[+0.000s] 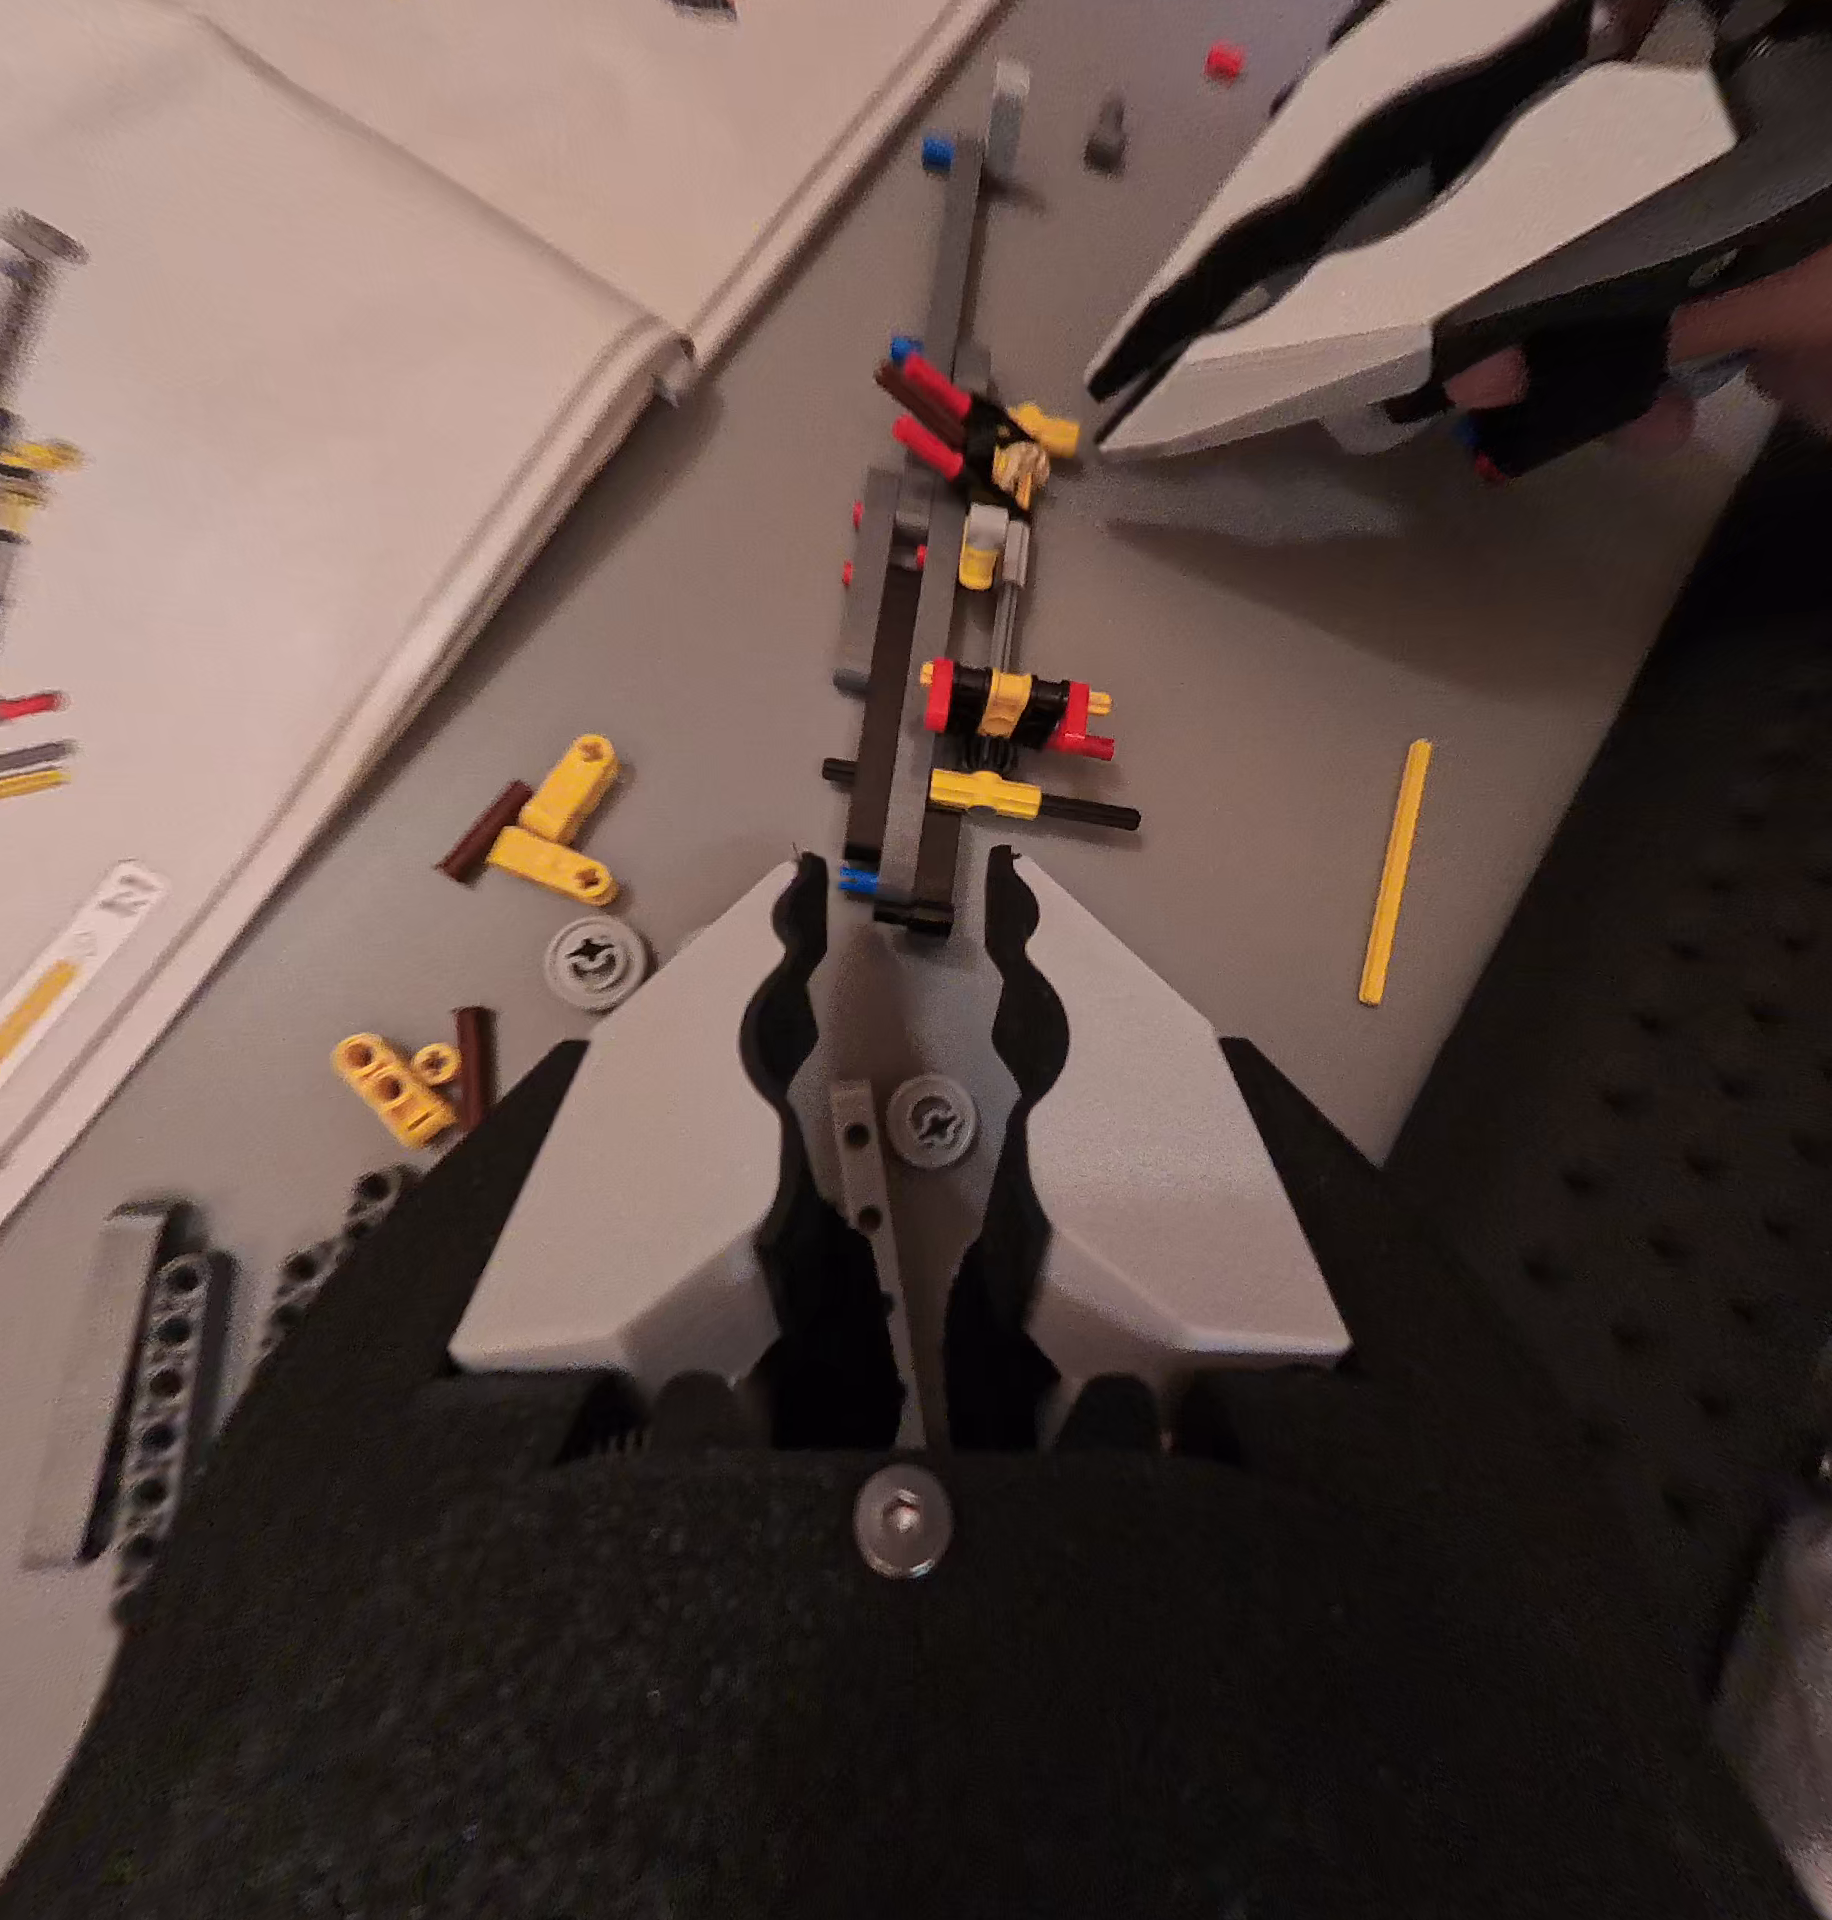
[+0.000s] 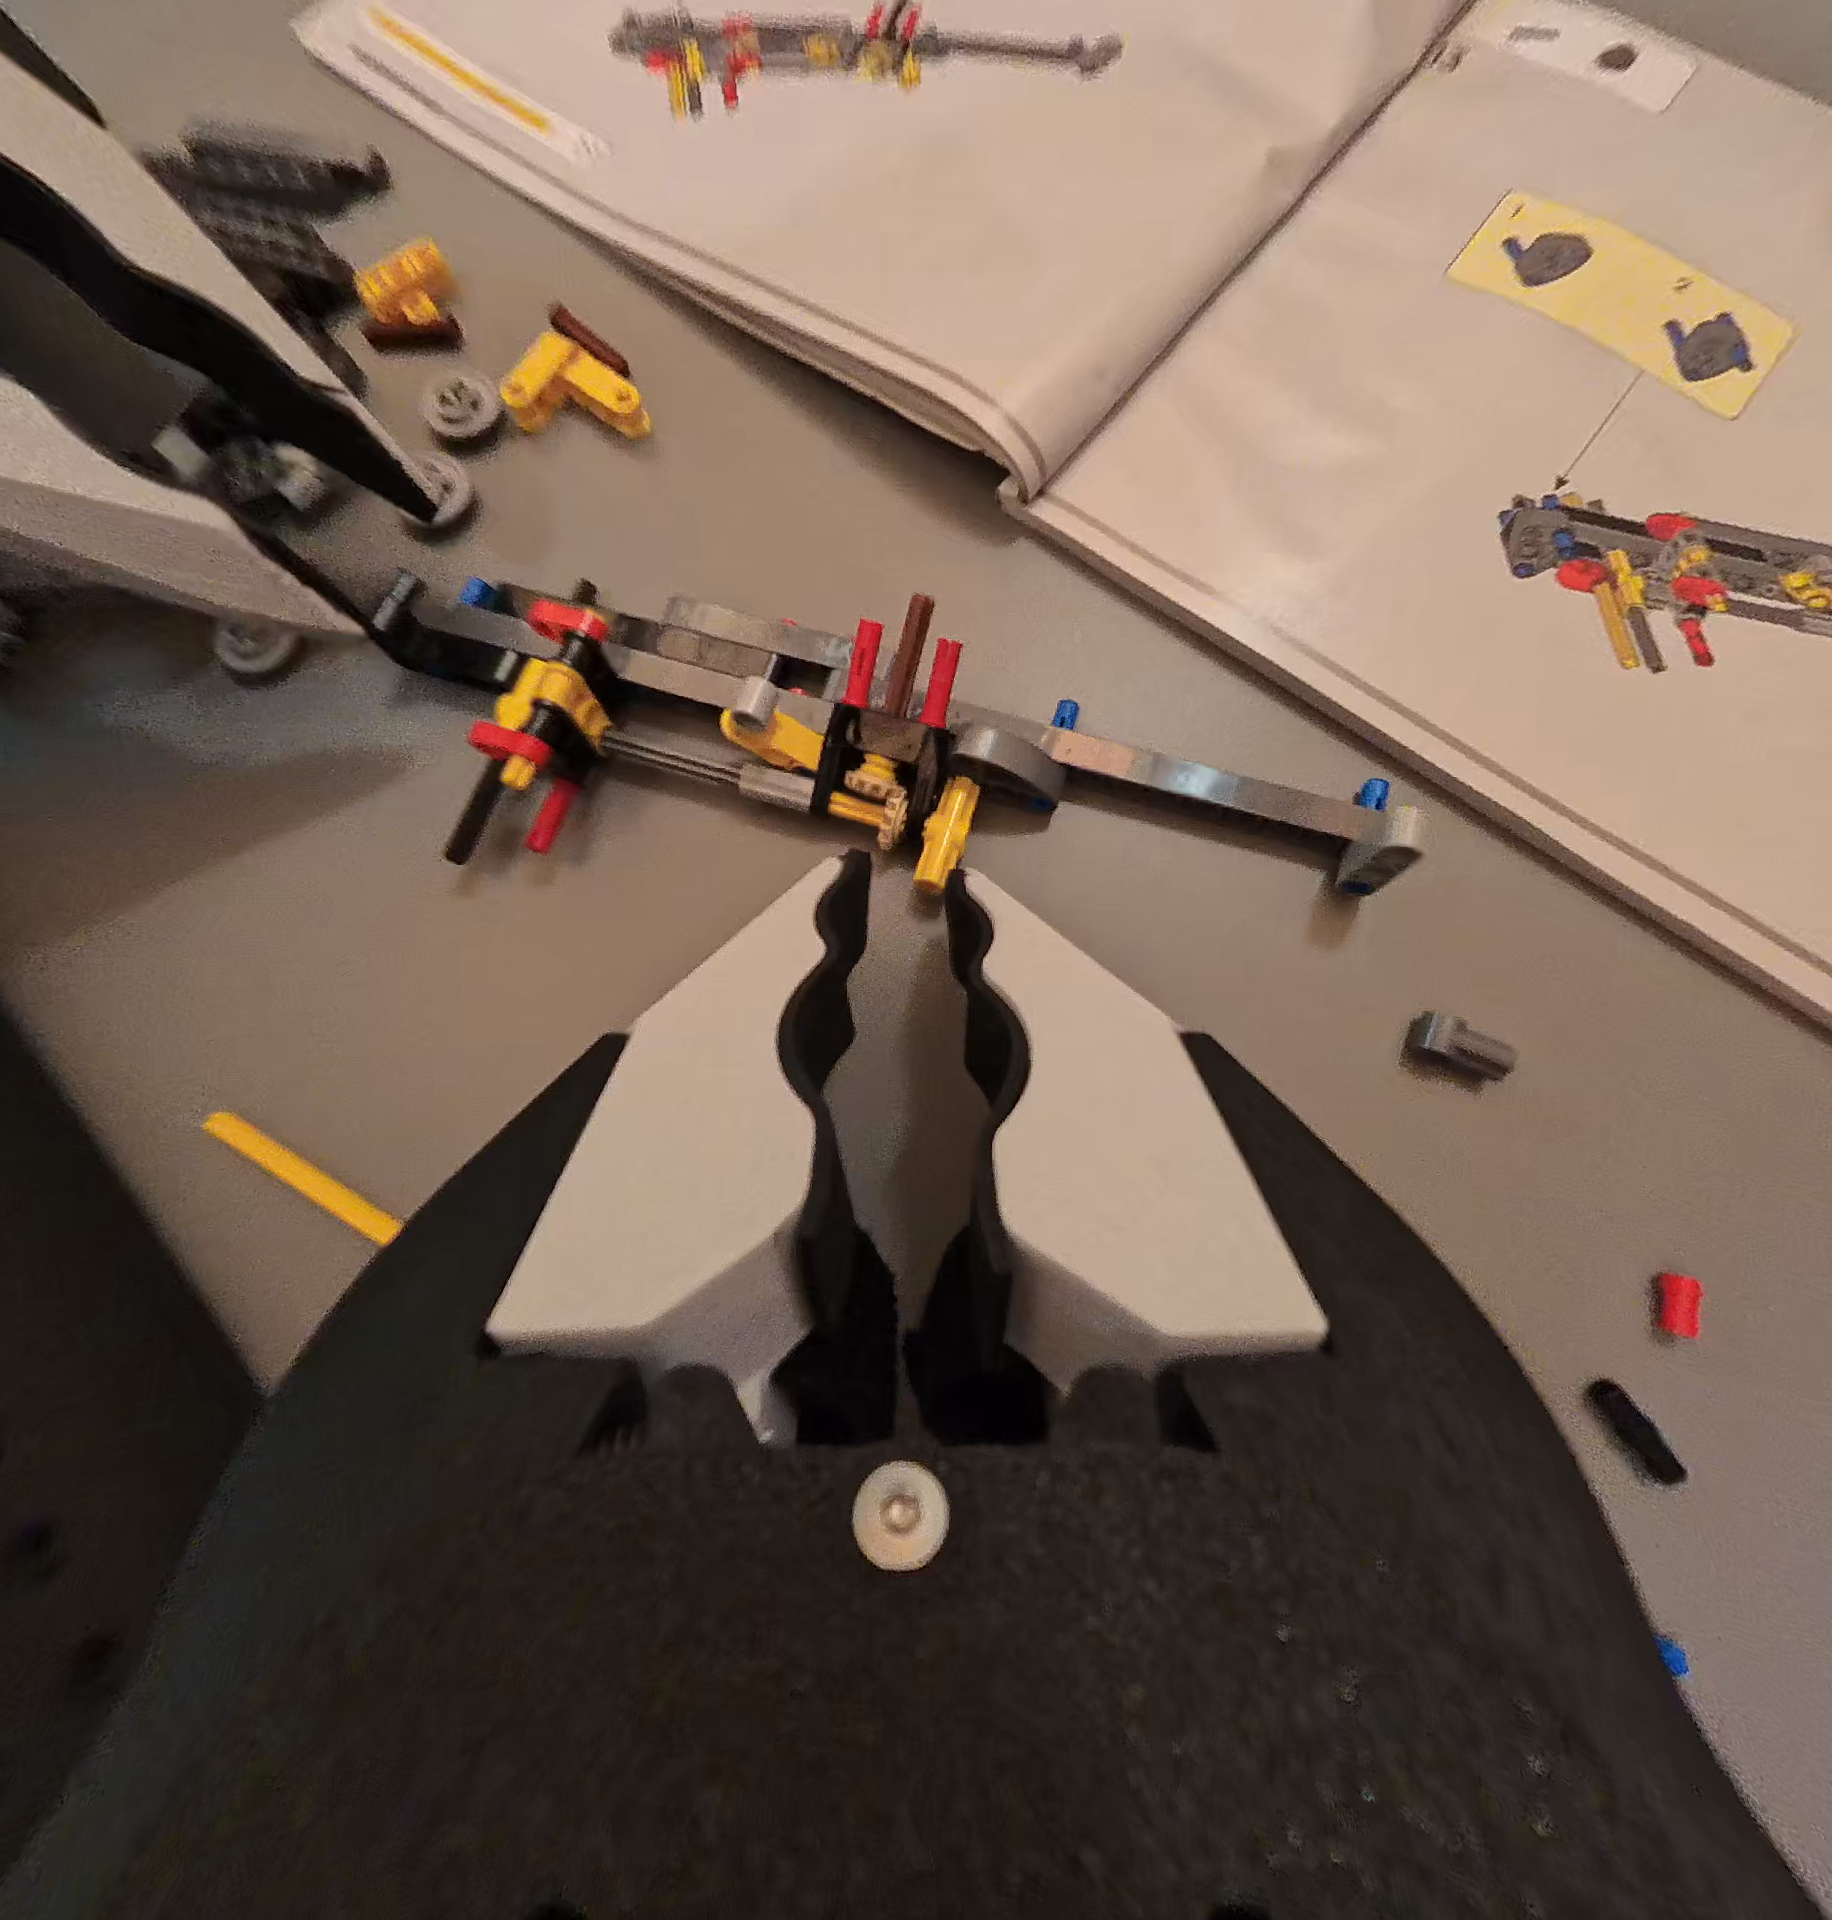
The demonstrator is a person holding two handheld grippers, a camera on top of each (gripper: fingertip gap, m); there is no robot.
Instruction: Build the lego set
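Going left to right on the grey table point(image 2: 1151, 1195): the left gripper point(image 1: 904, 864) sits at the black end of the long lego assembly point(image 2: 787, 717). Its jaws are parted fairly wide around that end, tips either side of the beam, and I can't tell whether they actually touch it. My guess is it's there to steady the build.

Loose bits lie just beside it: yellow connectors point(image 1: 564, 821), a grey round pulley piece point(image 1: 597, 961), brown pins. A long yellow axle point(image 1: 1395, 871) lies apart on the other side.

The right gripper point(image 2: 899, 871) points at the middle of the assembly, near the yellow connector sticking out under the red and brown pins. Jaws only narrowly apart, nothing in them. Probably lining up to push or pinch that part.

Further right, the open instruction booklet point(image 2: 1255, 312) lies along the table edge, presumably for reference. No brand or writing is legible, too blurry.
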